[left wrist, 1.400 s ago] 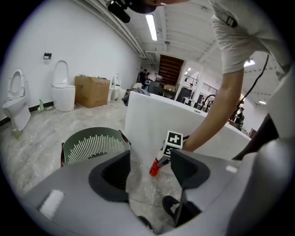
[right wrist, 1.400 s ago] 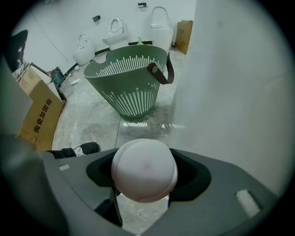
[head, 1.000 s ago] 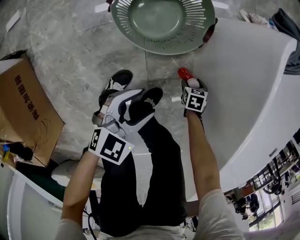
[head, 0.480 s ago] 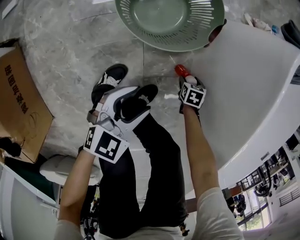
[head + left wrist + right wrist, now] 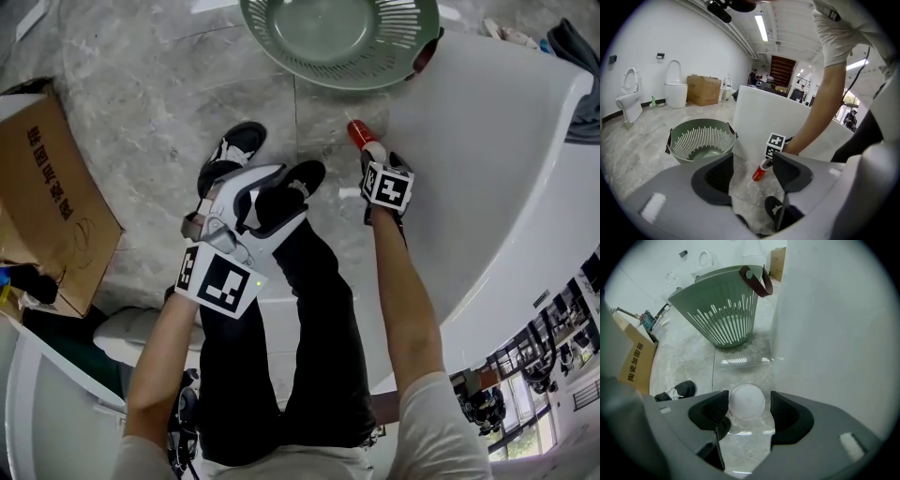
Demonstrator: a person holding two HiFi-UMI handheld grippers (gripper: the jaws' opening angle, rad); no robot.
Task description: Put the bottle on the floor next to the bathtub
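Bottle (image 5: 358,134) is tilting in our right hand-held gripper (image 5: 749,406), whose jaws are gripping its white cap, low over the floor (image 5: 141,103) just beside the bathtub (image 5: 487,141); our left hand-held gripper (image 5: 752,173) is gaping wide, empty.

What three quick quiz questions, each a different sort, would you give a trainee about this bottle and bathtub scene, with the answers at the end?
1. True or false: the left gripper is gripping something.
2. Multiple choice: the bottle at the right gripper is
A) standing upright, let go
B) tilted, held at its white cap end
C) lying on its side, let go
3. Fill in: the green basket stands on the floor beside the white ____.

Key
1. False: it is open and empty.
2. B
3. bathtub
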